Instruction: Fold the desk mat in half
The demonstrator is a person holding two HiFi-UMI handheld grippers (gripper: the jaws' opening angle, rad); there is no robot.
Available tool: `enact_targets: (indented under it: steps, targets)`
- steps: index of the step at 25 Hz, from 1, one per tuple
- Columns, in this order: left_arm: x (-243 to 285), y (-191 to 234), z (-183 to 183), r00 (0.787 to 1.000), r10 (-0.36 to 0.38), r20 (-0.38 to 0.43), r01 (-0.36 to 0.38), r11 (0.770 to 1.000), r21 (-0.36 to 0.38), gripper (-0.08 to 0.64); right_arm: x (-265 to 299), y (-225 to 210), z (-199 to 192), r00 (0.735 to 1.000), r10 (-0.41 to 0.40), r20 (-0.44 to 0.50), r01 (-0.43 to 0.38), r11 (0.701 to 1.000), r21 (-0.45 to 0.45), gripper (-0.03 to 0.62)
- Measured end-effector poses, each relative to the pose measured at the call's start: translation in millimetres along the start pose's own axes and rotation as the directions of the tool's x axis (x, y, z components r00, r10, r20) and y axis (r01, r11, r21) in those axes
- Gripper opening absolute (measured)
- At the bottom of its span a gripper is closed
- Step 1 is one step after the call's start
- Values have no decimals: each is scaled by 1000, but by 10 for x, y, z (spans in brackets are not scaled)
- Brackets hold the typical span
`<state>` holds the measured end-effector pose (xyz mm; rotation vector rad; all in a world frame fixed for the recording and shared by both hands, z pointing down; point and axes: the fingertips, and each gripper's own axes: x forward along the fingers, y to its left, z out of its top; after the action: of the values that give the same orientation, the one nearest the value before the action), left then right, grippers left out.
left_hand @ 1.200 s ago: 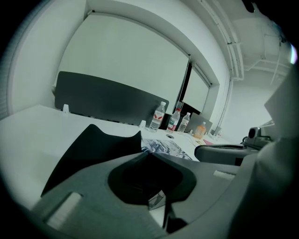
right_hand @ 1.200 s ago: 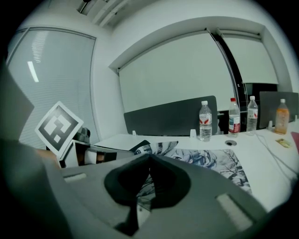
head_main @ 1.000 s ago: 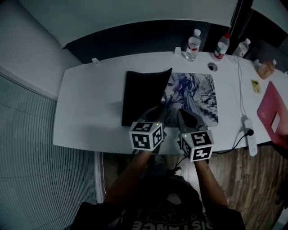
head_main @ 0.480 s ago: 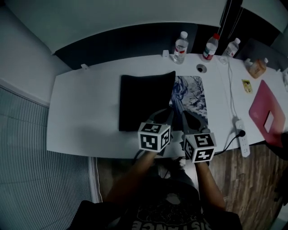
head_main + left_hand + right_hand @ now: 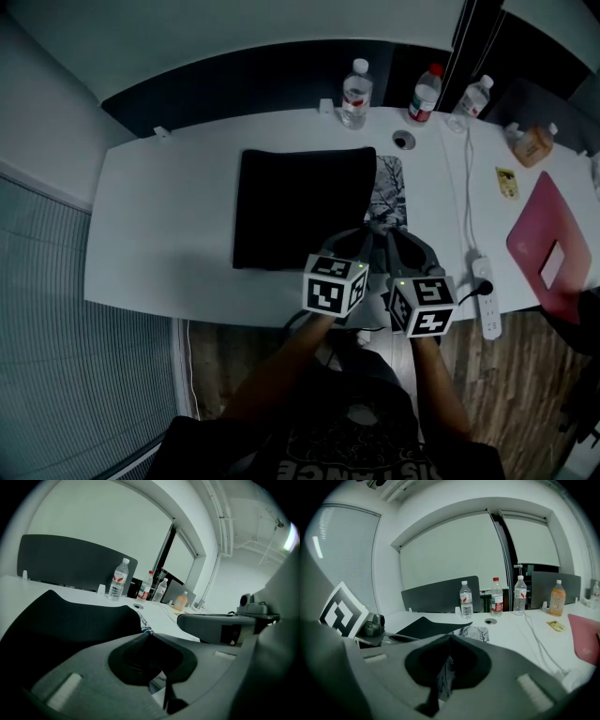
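The desk mat lies on the white table (image 5: 159, 225) with its black underside (image 5: 300, 202) turned up over most of it. Only a narrow strip of its printed face (image 5: 386, 192) shows along the right. My left gripper (image 5: 366, 232) and right gripper (image 5: 387, 232) sit side by side at the mat's near right corner, both shut on the lifted edge. In the left gripper view the jaws (image 5: 149, 631) pinch the dark flap (image 5: 70, 620). The right gripper view has mat cloth hanging between the closed jaws (image 5: 450, 637), with the flap (image 5: 424, 626) and the print (image 5: 474, 632) beyond.
Three water bottles (image 5: 355, 92) (image 5: 424, 94) (image 5: 472, 97) and an orange drink bottle (image 5: 532, 142) stand along the back. A cable hole (image 5: 403, 140) is behind the mat. A power strip (image 5: 486, 298) and a pink pad (image 5: 553, 248) lie at the right. A dark divider (image 5: 262, 80) backs the table.
Both grippers have carried the mat's edge to the right. The black underside now covers far more of the print, leaving only a thin strip.
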<state>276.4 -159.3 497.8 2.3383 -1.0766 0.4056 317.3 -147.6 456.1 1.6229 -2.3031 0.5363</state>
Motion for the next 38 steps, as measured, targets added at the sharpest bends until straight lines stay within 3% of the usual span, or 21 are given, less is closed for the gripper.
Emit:
enact_targets:
  steps: [14, 23, 29, 38]
  targets:
    - [512, -464, -221, 998, -43, -52, 44, 999, 8, 25, -14, -502, -132, 1000, 7, -27, -7, 1000, -3, 2]
    - [593, -555, -344, 994, -68, -85, 69, 998, 9, 26, 37, -516, -115, 999, 34, -27, -34, 999, -9, 2]
    - [567, -574, -328, 995, -83, -55, 85, 996, 33, 38, 47, -465, -133, 998, 47, -28, -48, 999, -9, 2]
    - [260, -271, -399, 999, 1, -40, 0, 1000, 30, 74, 100, -186, -113, 996, 87, -25, -87, 996, -10, 2]
